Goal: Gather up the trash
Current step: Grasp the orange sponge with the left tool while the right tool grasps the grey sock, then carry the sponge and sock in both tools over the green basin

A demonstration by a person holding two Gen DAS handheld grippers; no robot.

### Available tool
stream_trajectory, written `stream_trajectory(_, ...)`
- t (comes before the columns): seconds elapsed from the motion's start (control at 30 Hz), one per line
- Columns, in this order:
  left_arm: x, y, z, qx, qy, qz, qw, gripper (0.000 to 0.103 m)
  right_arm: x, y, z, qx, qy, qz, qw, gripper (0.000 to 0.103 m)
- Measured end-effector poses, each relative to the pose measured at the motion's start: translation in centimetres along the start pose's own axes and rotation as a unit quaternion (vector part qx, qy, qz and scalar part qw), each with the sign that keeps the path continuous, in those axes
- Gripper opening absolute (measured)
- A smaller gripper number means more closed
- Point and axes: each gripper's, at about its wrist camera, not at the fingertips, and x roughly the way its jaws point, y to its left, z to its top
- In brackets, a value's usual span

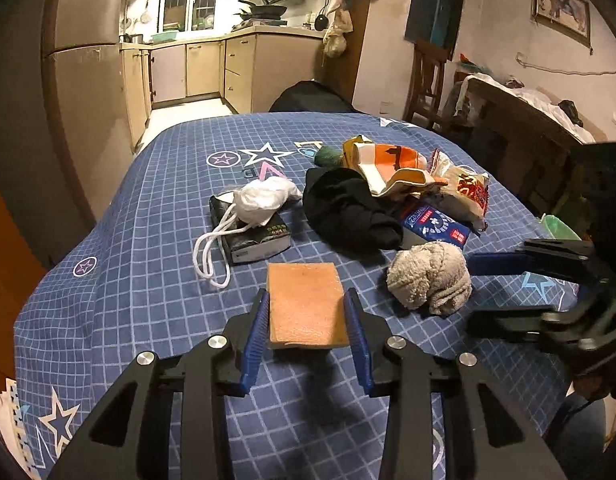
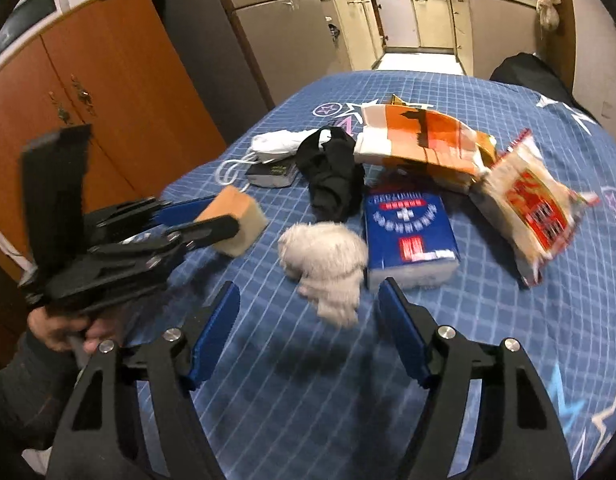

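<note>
- The table point(image 1: 155, 208), under a blue checked cloth with stars, fills the middle of both views.
- An orange-and-white paper bag point(image 2: 420, 140) lies crumpled toward the upper middle of the right wrist view, touching a red-and-white snack packet point(image 2: 536, 216) at its right.
- A black cloth point(image 1: 348, 208) sits heaped at centre in the left wrist view, overlapping a blue tissue pack point(image 2: 408, 232).
- A dark box point(image 1: 259, 236) lies left of the cloth, with a white mask point(image 1: 259, 200) on top, loops trailing onto the cloth-covered table.
- A grey rag ball point(image 2: 328, 268) sits just ahead of the right gripper point(image 2: 308, 308), whose blue fingers stand wide apart with nothing between them (the view is blurred here).
- The sponge point(image 1: 303, 304), orange-topped, sits low in the centre of the left wrist view, pinched between the fingers of the left gripper point(image 1: 305, 308); both blue pads press its sides, and in the right wrist view, at middle left, it appears raised off the table.
</note>
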Motion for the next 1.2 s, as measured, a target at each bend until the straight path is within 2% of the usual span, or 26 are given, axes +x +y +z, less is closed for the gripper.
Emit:
stream_trajectory(0.07, 0.2, -0.1, 0.1, -0.006, -0.001, 0.002, 1.0000, 0.038, 1.1, 0.1, 0.4, 0.002, 0.001, -0.010, 1.000, 0.067)
stream_trajectory(0.13, 0.2, -0.2, -0.1, -0.012, -0.002, 0.006, 0.9999, 0.038, 1.9, 0.4, 0.5, 0.000, 0.000, -0.023, 1.000, 0.055)
stream_trajectory(0.17, 0.1, -0.2, -0.2, -0.013, -0.004, 0.008, 0.9999, 0.038, 2.1, 0.4, 0.4, -0.001, -0.001, -0.032, 0.999, 0.044)
stream_trajectory(0.23, -0.2, -0.5, -0.3, -0.017, -0.010, 0.019, 0.9996, 0.038, 1.8, 0.7, -0.1, -0.007, -0.009, -0.047, 0.999, 0.040)
stream_trajectory(0.37, -2.1, -2.2, -0.4, -0.012, -0.038, 0.053, 0.9978, 0.038, -1.1, 1.6, -1.1, -0.018, -0.047, -0.075, 0.996, 0.039)
stream_trajectory(0.47, -4.0, -3.5, 0.0, -0.017, -0.065, 0.053, 0.9963, 0.038, -4.8, 1.9, -1.8, -0.018, -0.087, -0.095, 0.991, 0.039)
stream_trajectory(0.6, -6.8, -6.5, 1.3, -0.019, -0.102, 0.041, 0.9938, 0.038, -10.2, 1.4, -2.6, -0.010, -0.131, -0.127, 0.983, 0.039)
stream_trajectory(0.7, -8.2, -9.2, 2.3, -0.016, -0.115, 0.029, 0.9928, 0.038, -14.3, 0.9, -3.4, 0.000, -0.161, -0.156, 0.975, 0.039)
stream_trajectory(0.93, -10.0, -16.5, 4.5, 0.012, -0.135, 0.006, 0.9907, 0.038, -21.5, -1.4, -5.1, 0.024, -0.200, -0.210, 0.957, 0.039)
stream_trajectory(1.2, -9.9, -24.9, 7.2, 0.043, -0.143, -0.036, 0.9882, 0.038, -27.4, -5.7, -6.6, 0.058, -0.221, -0.246, 0.942, 0.039)
